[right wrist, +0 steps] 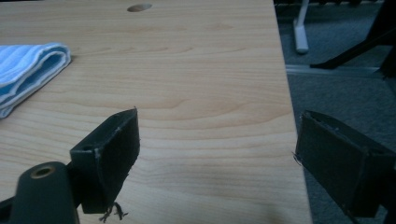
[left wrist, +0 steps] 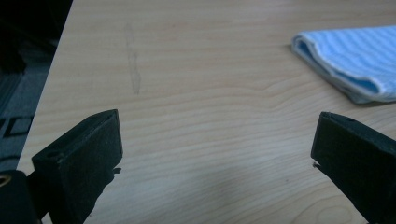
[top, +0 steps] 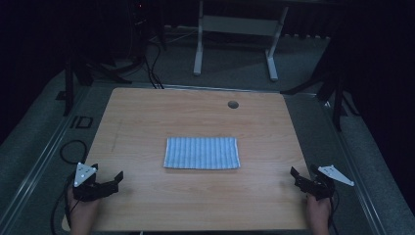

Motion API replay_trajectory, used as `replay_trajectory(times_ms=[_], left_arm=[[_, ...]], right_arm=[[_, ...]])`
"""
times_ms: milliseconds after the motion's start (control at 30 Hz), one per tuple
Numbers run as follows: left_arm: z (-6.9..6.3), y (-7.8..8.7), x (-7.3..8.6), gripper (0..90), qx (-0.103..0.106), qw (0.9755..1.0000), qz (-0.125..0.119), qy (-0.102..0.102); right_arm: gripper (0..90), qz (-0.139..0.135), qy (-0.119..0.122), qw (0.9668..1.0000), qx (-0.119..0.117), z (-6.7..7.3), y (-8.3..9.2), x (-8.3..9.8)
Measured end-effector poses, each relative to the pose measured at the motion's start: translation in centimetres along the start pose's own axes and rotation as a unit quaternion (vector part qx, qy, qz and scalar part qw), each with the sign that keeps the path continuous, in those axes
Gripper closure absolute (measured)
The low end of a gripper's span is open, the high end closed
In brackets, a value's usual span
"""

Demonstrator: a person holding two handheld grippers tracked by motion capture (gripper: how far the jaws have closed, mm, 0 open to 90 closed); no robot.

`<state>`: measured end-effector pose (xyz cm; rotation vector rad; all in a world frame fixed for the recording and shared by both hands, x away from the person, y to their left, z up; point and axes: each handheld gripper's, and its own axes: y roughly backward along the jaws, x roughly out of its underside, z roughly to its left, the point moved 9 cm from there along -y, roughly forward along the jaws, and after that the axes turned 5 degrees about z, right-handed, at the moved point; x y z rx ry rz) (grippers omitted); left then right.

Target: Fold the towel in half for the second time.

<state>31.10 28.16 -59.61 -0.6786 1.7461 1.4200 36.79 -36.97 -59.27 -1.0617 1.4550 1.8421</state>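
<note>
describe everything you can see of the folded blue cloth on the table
The folded cloth is light blue with fine pale stripes and looks like soft woven fabric, perhaps a towel. It lies flat near the middle of the wooden table as a neat rectangle, long side running left to right. The gripper views show stacked layers with rounded folded edges at its ends. Nothing but the table touches it; the left gripper and right gripper sit apart, near the table's front corners, jaws open.
</note>
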Motion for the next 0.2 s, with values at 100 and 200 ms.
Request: replay_trajectory(times_ms=[100, 200], left_arm=[[0.05, -0.15, 0.16, 2.0, 0.006, 0.9999, 0.004, 0.007], [0.03, -0.24, 0.26, 2.0, 0.009, 0.9999, 0.006, 0.008]], right_arm=[[13.5, 0.004, 0.010, 0.9999, 0.004, 0.22, -0.12, 0.10], [13.5, 0.011, 0.017, 0.9998, 0.008, 0.31, -0.27, 0.22]])
